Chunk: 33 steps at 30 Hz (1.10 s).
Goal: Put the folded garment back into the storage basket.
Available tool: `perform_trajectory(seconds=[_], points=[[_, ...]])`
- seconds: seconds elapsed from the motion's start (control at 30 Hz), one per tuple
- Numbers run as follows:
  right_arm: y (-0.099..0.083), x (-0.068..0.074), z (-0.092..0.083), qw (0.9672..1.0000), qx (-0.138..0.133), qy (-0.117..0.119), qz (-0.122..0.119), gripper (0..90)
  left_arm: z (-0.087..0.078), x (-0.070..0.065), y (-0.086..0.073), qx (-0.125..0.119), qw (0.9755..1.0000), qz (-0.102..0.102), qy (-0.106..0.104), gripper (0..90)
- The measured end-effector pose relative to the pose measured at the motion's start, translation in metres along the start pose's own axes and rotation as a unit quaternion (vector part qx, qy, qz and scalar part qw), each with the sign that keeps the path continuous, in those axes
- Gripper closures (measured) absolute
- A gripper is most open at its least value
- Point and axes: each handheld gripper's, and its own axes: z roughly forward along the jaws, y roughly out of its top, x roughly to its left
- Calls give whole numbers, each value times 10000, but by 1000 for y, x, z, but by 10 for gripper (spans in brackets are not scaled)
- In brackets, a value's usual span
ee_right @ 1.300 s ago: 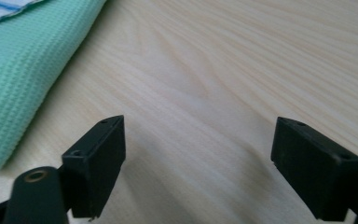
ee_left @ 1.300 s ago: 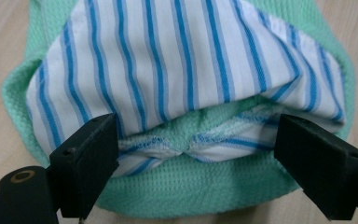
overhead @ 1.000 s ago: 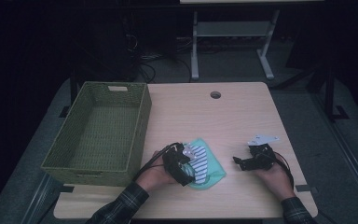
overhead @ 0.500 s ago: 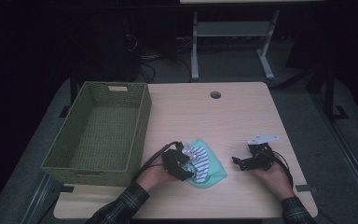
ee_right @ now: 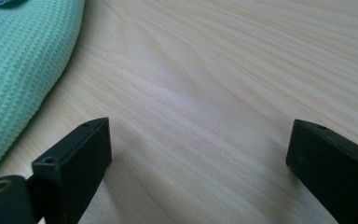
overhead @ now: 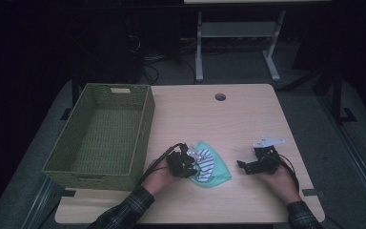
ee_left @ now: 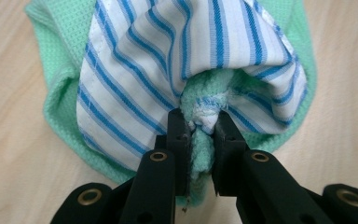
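A mint-green knitted cloth [overhead: 218, 171] with a blue-and-white striped cloth [overhead: 206, 160] bunched on top lies on the wooden table near its front edge. My left gripper [overhead: 190, 162] sits at the bundle's left side. Its jaws have just been closing. In the left gripper view the left gripper [ee_left: 201, 126] pinches a fold of the green cloth [ee_left: 56, 42] and the striped cloth [ee_left: 158, 56] between its pads. My right gripper [overhead: 242, 165] rests to the right of the bundle. The right gripper [ee_right: 200, 149] stands open over bare wood, with the green cloth [ee_right: 18, 60] off to its left.
A green woven basket [overhead: 145, 124] stands at the table's left side, its inside bare. A round cable hole [overhead: 220, 97] sits near the far edge. Bare table [overhead: 209, 124] stretches behind the cloths. Beyond the table are dark floor and a metal stand [overhead: 238, 33].
The left gripper's jaws have come together on the cloth fold. Both hands have stayed where they were, and the bundle's edge is slightly gathered.
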Motion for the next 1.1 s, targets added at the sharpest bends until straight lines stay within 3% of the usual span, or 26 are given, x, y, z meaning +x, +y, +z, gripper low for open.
perform_trajectory(seconds=[0.1,0.43,0.73,1.1], points=[[0,0,0,10000,8,0,10,61,-3,2,1,-130,9997,-172,-149,798],[0,0,0,10000,9,-1,9,59,-22,3,9,-443,9975,-377,-411,801],[0,0,0,10000,1,-2,15,59,-43,12,15,-653,9951,-555,-493,801],[0,0,0,10000,1,-3,22,59,-70,15,24,-776,9947,-496,-453,800]])
